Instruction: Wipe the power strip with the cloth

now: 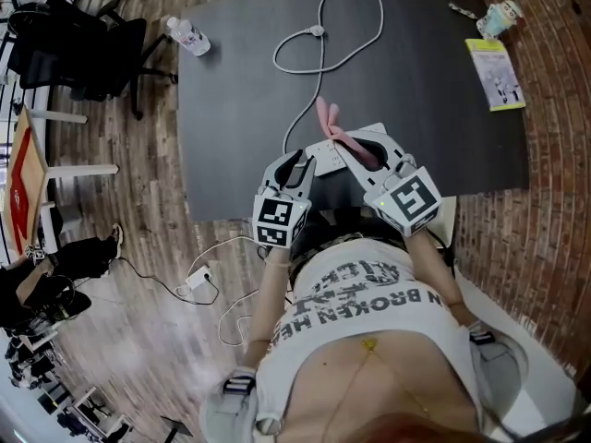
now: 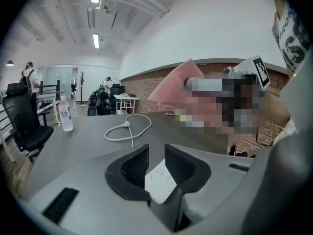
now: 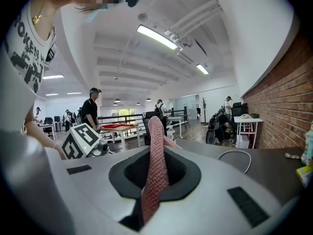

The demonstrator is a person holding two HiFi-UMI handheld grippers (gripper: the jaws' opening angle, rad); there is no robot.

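The white power strip [image 1: 323, 155] lies near the front edge of the dark table [image 1: 416, 109], and its white cord [image 1: 323, 44] loops away across the tabletop. My left gripper [image 1: 297, 166] sits over the strip's near end. In the left gripper view the strip [image 2: 160, 180] lies between the jaws with a small gap on its left side, so the left gripper [image 2: 156, 163] is open. My right gripper [image 1: 365, 150] is shut on the pink cloth [image 1: 337, 132], which hangs over the strip. The cloth [image 3: 155, 160] stands up from between the right gripper's [image 3: 156, 168] jaws.
A water bottle [image 1: 189, 37] lies at the table's far left corner. A yellow booklet [image 1: 494, 74] and a small cup [image 1: 503, 15] sit at the far right. Black office chairs [image 1: 83, 53] stand left of the table. A brick wall runs along the right.
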